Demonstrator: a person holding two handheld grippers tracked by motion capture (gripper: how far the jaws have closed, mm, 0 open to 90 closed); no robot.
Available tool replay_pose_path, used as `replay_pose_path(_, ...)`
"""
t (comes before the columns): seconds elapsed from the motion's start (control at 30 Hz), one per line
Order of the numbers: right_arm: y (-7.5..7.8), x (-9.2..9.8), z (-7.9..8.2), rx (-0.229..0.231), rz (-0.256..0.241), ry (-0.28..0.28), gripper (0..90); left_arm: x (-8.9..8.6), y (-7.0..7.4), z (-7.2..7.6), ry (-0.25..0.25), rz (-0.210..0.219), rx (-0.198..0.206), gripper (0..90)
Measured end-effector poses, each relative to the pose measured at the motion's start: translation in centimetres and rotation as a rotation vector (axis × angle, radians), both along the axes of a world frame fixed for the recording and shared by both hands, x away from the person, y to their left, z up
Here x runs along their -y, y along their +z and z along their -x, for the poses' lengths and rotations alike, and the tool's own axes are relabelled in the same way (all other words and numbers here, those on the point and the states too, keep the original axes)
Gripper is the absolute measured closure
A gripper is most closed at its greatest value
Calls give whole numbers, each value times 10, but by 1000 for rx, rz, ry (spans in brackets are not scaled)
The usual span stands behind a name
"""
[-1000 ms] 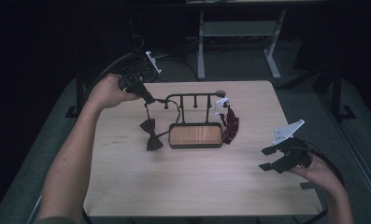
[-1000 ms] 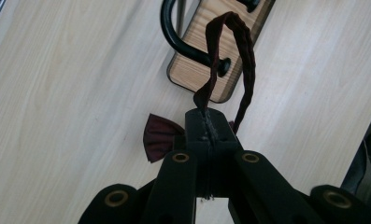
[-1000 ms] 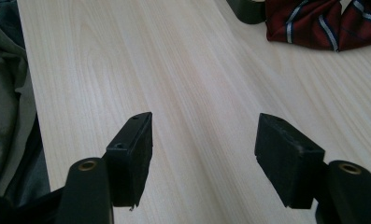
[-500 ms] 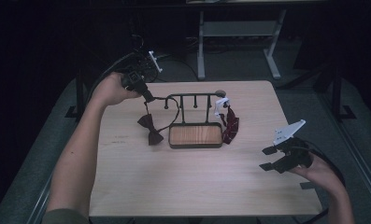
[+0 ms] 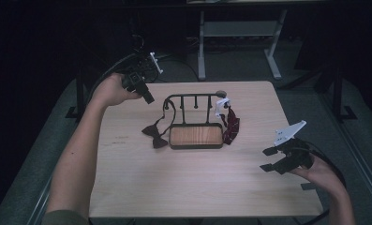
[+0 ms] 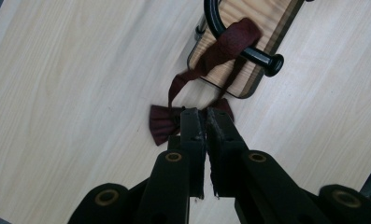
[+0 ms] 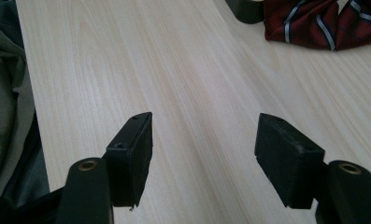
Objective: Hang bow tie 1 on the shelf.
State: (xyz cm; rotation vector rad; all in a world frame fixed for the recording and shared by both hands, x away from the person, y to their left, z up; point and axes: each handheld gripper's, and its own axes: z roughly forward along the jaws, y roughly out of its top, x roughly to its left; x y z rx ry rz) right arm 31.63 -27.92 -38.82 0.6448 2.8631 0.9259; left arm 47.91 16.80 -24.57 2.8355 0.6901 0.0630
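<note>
I have the left claw [image 5: 147, 98] raised over the back-left part of the surface [image 5: 127, 187], its jaws pressed together with almost no gap; in the left gripper view I see nothing pinched between them. Just below and past its tips lies the dark red bow tie [image 6: 164, 122], resting on the wood beside the left end of the rack [image 5: 193, 97]. Its strap [image 6: 220, 46] runs up and loops over the rack's leftmost black peg [image 6: 267, 59], so the tie hangs from the peg while the bow itself sits on the surface.

The rack stands on a shallow wooden tray [image 5: 196, 136] with a dark rim. The tray's floor looks bare from the high view; the bow tie lies outside it, near its left edge.

At the rack's right end a red striped tie [image 5: 231, 127] is draped down, bunched against the tray's right side, with a white tag [image 5: 221, 106] above it.

My right claw [image 5: 270, 159] is near the surface's right edge, well apart from the rack, jaws spread wide and gripping nothing. In the right gripper view the striped tie [image 7: 323, 23] lies far ahead.
</note>
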Motion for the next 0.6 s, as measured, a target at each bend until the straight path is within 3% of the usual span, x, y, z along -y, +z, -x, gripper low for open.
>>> replay_pose_path(0.33, 1, 1, 1, -3, -11, -11, 363, -8, 4, 9, -14, 17, -2, 770)
replay_pose_path(0.6, 1, 1, 0, -4, -8, -23, 361, -18, 2, 17, -6, 32, 12, 619)
